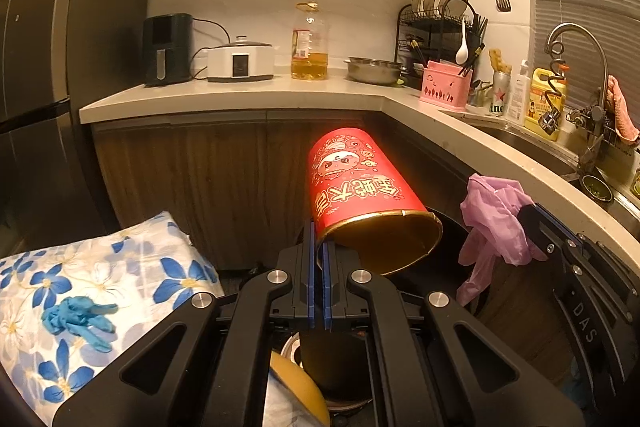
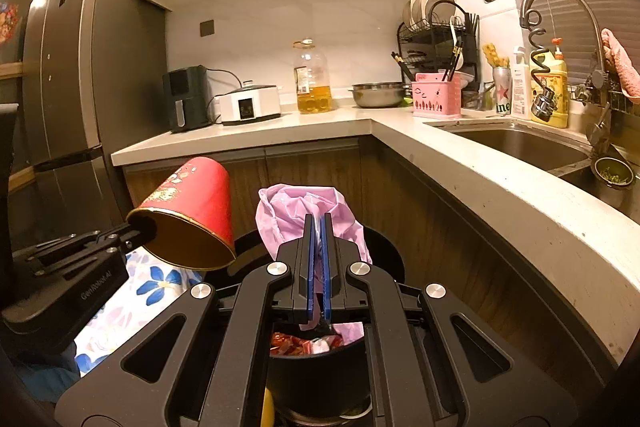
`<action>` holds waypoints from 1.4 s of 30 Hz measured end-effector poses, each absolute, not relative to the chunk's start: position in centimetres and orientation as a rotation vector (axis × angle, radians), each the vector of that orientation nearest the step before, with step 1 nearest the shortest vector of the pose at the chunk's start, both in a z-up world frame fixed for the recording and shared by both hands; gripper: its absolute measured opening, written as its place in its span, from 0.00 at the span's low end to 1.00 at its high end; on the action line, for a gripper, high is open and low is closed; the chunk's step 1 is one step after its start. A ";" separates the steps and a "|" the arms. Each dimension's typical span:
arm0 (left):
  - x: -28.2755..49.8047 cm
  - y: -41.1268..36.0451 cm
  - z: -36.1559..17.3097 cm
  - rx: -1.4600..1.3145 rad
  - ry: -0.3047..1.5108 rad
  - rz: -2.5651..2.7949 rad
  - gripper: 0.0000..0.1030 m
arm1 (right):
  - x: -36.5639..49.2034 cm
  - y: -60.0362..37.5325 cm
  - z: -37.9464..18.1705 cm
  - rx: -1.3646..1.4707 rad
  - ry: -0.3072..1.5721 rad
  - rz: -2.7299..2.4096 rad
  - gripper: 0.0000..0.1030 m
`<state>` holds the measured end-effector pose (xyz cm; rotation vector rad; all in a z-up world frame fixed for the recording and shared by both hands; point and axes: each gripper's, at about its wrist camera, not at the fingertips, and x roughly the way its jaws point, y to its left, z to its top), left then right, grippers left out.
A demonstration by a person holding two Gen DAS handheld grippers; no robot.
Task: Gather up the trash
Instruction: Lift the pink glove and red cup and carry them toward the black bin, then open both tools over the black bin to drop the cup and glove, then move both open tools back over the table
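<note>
My left gripper (image 1: 319,247) is shut on the gold rim of a red paper cup (image 1: 356,187), held tilted with its mouth toward me; the cup also shows in the right wrist view (image 2: 196,211). My right gripper (image 2: 317,227) is shut on a crumpled pink plastic glove (image 2: 304,215), which also shows in the left wrist view (image 1: 496,219). Both are held above a black trash bin (image 2: 384,247) that has red wrappers (image 2: 304,343) inside. A blue glove (image 1: 76,319) lies on a floral cloth (image 1: 120,267) at lower left.
An L-shaped countertop (image 2: 480,183) runs behind and to the right, with a sink (image 2: 520,143), faucet, dish rack (image 2: 436,39), oil bottle (image 2: 312,83), steel bowl, cooker and air fryer. A tall fridge (image 2: 68,67) stands at left.
</note>
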<state>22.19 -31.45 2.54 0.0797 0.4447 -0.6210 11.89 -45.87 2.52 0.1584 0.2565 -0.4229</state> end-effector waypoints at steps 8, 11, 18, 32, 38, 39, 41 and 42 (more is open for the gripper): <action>23.3 -33.1 1.6 0.089 0.461 -0.634 0.03 | 13.2 -46.8 2.0 0.172 0.264 -0.419 0.03; 23.6 -33.4 1.2 0.090 0.468 -0.638 0.03 | 13.6 -47.2 1.8 0.176 0.267 -0.419 0.03; 24.1 -34.3 0.2 0.110 0.485 -0.656 0.03 | 14.5 -47.9 1.3 0.191 0.287 -0.414 0.05; 24.2 -31.5 -0.4 0.070 0.492 -0.607 0.67 | 13.9 -48.3 0.7 0.215 0.306 -0.434 0.49; 22.6 -28.9 -0.4 0.063 0.465 -0.565 0.84 | 12.7 -46.7 0.6 0.224 0.304 -0.436 0.74; 22.3 -28.4 -0.4 0.057 0.462 -0.561 0.84 | 12.5 -46.3 0.5 0.226 0.304 -0.431 0.75; 21.5 -27.1 -0.4 0.051 0.455 -0.543 0.85 | 12.1 -45.5 0.5 0.225 0.305 -0.427 0.78; 21.2 -26.3 -0.4 0.047 0.452 -0.534 0.86 | 11.9 -45.1 0.6 0.223 0.304 -0.424 0.80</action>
